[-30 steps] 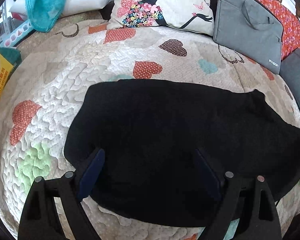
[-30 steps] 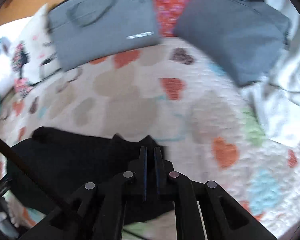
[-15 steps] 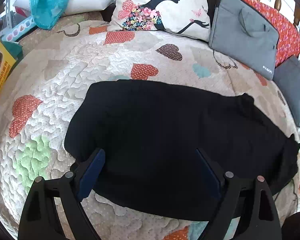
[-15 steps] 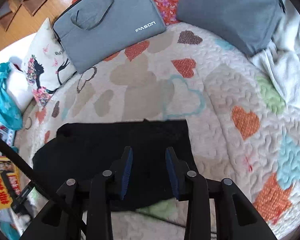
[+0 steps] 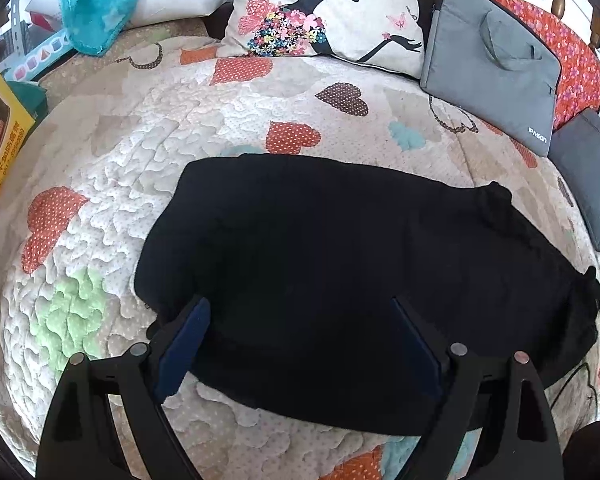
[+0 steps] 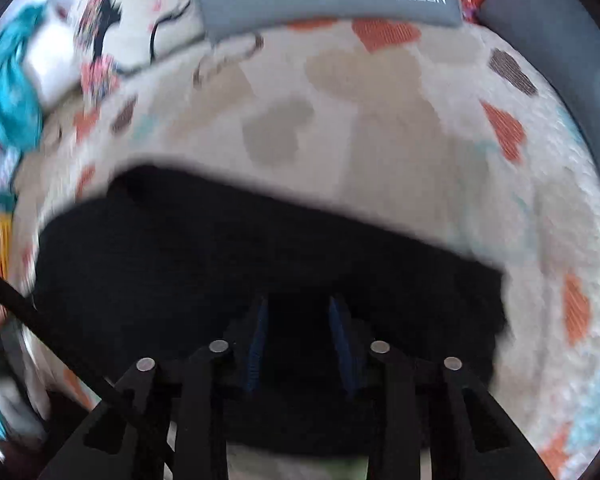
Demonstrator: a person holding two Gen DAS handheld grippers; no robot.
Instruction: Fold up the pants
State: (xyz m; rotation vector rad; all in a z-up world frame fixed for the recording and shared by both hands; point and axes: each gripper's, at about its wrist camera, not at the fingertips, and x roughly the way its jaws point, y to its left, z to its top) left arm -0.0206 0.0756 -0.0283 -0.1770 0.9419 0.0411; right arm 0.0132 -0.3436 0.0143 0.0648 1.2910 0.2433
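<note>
Black pants (image 5: 340, 256) lie folded flat on a quilt with heart patches (image 5: 140, 152). My left gripper (image 5: 300, 308) is wide open and empty, hovering over the near left part of the pants. The pants also show in the blurred right wrist view (image 6: 228, 256). My right gripper (image 6: 300, 308) is open with a moderate gap, low over the near edge of the pants, holding nothing.
A cushion with a woman's silhouette (image 5: 332, 4), a grey laptop bag (image 5: 492, 76) and a darker grey bag (image 5: 592, 176) line the far side. A teal cloth (image 5: 96, 0) and a yellow box (image 5: 0, 128) lie at the left.
My right gripper opened, let go of the pants and moved in over them, left of where it was. The pants' right end now lies flat. My left gripper stayed open and barely moved.
</note>
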